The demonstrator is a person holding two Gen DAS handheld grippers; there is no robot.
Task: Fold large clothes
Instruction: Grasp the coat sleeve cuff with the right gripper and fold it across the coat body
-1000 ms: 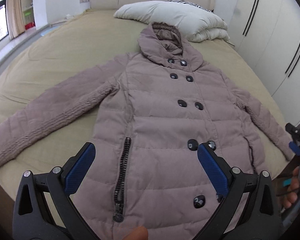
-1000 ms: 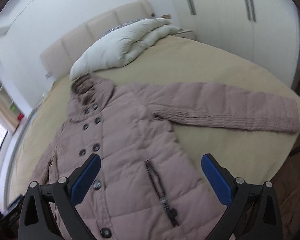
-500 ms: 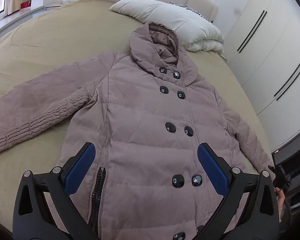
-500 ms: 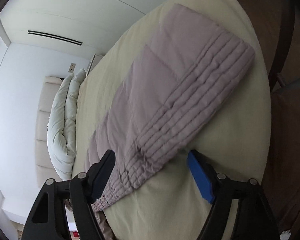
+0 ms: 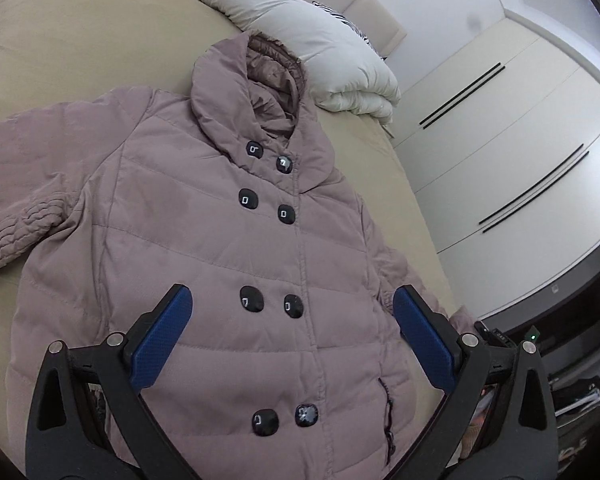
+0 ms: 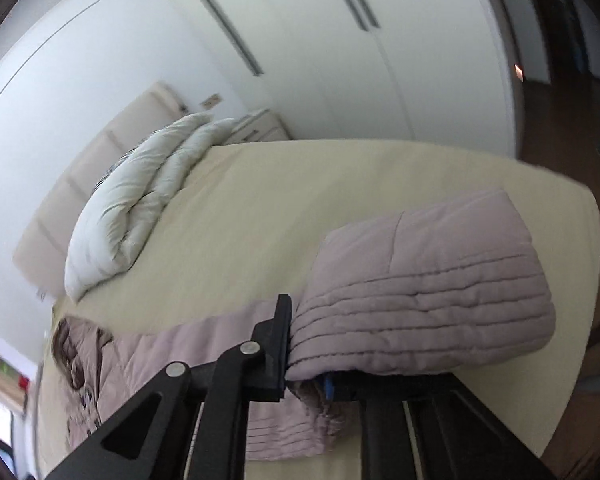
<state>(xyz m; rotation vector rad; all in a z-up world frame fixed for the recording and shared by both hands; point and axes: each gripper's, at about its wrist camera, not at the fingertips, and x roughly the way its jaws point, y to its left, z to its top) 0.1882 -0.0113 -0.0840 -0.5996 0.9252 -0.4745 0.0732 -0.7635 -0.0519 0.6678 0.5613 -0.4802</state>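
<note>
A mauve quilted jacket with dark buttons lies face up on the bed, hood toward the pillow. My left gripper is open and empty, hovering over the jacket's front near the middle buttons. My right gripper is shut on the jacket's right sleeve near the cuff, and the sleeve's end is lifted and draped over the fingers. The rest of the jacket trails away to the lower left in the right wrist view.
A white folded duvet lies at the head of the beige bed; it also shows in the right wrist view. White wardrobe doors stand to the right. Dark floor lies beyond the bed's edge.
My right gripper closed on the sleeve near the cuff and lifted it. My left gripper moved forward and right over the jacket's front, still open.
</note>
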